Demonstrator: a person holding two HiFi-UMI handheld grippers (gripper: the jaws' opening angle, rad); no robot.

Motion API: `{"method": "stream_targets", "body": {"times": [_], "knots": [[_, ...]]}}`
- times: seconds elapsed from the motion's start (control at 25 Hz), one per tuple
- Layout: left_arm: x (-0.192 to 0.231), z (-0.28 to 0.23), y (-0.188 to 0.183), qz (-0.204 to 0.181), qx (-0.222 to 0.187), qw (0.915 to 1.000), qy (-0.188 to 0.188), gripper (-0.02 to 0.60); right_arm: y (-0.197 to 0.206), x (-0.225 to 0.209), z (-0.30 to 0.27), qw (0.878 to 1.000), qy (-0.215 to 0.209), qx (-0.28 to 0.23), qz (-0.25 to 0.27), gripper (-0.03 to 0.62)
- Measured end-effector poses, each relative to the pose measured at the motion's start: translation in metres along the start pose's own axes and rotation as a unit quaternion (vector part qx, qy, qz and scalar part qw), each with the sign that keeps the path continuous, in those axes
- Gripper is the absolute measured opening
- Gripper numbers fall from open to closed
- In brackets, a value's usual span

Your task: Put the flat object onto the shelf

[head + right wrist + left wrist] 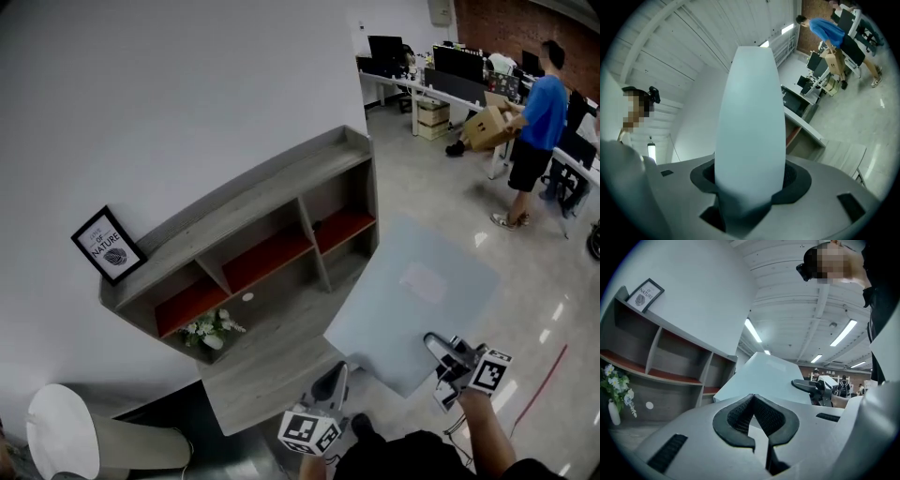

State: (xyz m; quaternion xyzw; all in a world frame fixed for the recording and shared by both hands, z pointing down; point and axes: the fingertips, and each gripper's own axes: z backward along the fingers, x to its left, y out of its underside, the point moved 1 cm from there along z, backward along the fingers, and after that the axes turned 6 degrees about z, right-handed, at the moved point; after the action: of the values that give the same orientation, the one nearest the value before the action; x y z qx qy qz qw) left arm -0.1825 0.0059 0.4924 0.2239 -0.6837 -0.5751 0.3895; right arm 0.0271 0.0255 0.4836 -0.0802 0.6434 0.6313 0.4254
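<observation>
At the bottom of the head view, the left hand-held gripper has its jaws together with nothing between them. It sits just beside the panel's near-left edge, and I cannot tell whether it touches. At lower right, the right hand-held gripper is clamped across the panel's thickness at its near corner, jaws wide around it.

The panel hangs in the air at centre right, roughly level. It is beside the right end of the shelf and not yet on it.

It shows no sag while carried from one corner, so it is probably light and stiff, perhaps foam or a flat box. Its faces look smooth and may slip in the pads. Being broad, it will likely lever hard about a single grip. A steadier hold would be both grippers spaced apart along the near edge. The shelf's bays at centre left look low, and its top already carries a frame.
</observation>
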Motion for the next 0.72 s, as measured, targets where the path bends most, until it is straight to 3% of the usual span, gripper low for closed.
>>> {"method": "stream_targets", "body": {"times": [0.52, 0.72], "knots": [[0.042, -0.04, -0.005, 0.004, 0.026, 0.998, 0.058, 0.014, -0.015, -0.01, -0.027, 0.999, 0.016, -0.023, 0.038, 0.258], [0.046, -0.059, -0.004, 0.006, 0.035, 0.9977, 0.057, 0.014, -0.024, -0.026, -0.044, 0.999, 0.007, -0.017, 0.034, 0.258]]}}
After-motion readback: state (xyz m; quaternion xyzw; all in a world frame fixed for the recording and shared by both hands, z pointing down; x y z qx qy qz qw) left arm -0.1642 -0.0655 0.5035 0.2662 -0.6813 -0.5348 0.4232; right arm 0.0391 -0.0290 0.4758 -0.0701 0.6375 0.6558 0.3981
